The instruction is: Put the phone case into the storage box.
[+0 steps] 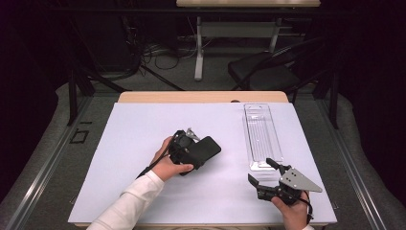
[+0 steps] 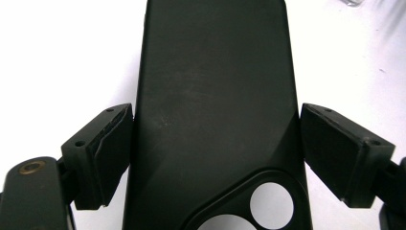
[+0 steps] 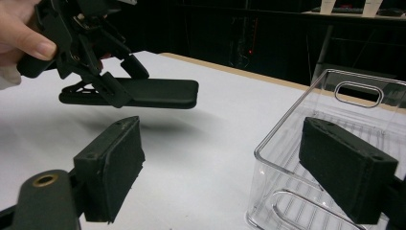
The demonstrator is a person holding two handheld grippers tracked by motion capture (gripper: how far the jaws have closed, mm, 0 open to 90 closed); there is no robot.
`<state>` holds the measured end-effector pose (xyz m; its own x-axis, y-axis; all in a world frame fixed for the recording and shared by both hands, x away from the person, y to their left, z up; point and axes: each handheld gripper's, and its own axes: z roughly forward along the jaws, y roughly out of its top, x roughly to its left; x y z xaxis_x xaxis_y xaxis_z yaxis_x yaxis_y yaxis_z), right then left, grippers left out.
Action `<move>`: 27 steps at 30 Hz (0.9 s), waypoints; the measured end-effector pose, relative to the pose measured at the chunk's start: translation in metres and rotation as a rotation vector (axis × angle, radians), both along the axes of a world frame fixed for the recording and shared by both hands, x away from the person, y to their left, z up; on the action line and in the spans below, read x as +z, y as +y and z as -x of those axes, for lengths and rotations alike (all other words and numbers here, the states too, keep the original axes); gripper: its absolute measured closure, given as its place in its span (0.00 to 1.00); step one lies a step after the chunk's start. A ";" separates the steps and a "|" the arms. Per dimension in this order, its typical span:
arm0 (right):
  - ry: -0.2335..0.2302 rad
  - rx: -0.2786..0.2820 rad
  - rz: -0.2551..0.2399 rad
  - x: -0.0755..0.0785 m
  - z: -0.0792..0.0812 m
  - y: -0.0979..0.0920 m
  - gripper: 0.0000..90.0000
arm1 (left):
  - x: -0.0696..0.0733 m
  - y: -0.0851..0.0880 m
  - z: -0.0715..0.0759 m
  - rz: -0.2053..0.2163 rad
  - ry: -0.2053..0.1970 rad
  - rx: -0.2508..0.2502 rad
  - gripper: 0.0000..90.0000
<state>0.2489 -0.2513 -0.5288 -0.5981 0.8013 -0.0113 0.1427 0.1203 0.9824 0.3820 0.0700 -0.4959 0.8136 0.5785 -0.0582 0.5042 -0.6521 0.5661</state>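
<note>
Black, matte and thin-walled, the phone case is the item in hand: a single moulded shell with rounded corners and a camera cutout with round holes near one end, seen close in the left gripper view. We find it lifted off the white table mat, held roughly level in the air by the left gripper, whose two padded jaws are clamped across its width, one on each long edge, near the camera-cutout end; the right gripper view shows the same hold from the side, with a shadow on the mat beneath the case. We judge the piece light and somewhat flexible, likely to bow if squeezed hard across the open middle, and its smooth finish likely to slip under a loose pinch; the long edges are the firmest place to take hold, as now. The right gripper rests low near the front of the table with its jaws apart and nothing between them, just beside the near end of the clear plastic tray, a long ribbed bin with a slotted handle, standing empty to the right of the case.
</note>
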 end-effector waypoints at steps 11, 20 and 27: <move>0.001 -0.002 0.002 0.000 0.000 0.000 0.16 | 0.025 0.000 0.012 0.013 -0.018 -0.023 0.16; 0.001 -0.001 0.006 0.001 0.000 0.000 0.16 | 0.044 0.001 0.018 0.047 -0.023 -0.028 0.16; 0.002 0.005 0.010 0.001 -0.001 0.002 0.16 | 0.055 0.005 0.027 0.050 -0.027 -0.043 0.16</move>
<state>0.2495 -0.2496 -0.5280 -0.6018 0.7985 -0.0178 0.1440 0.1304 0.9809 0.3552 0.0755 -0.4409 0.8392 0.5401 -0.0634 0.4603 -0.6434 0.6117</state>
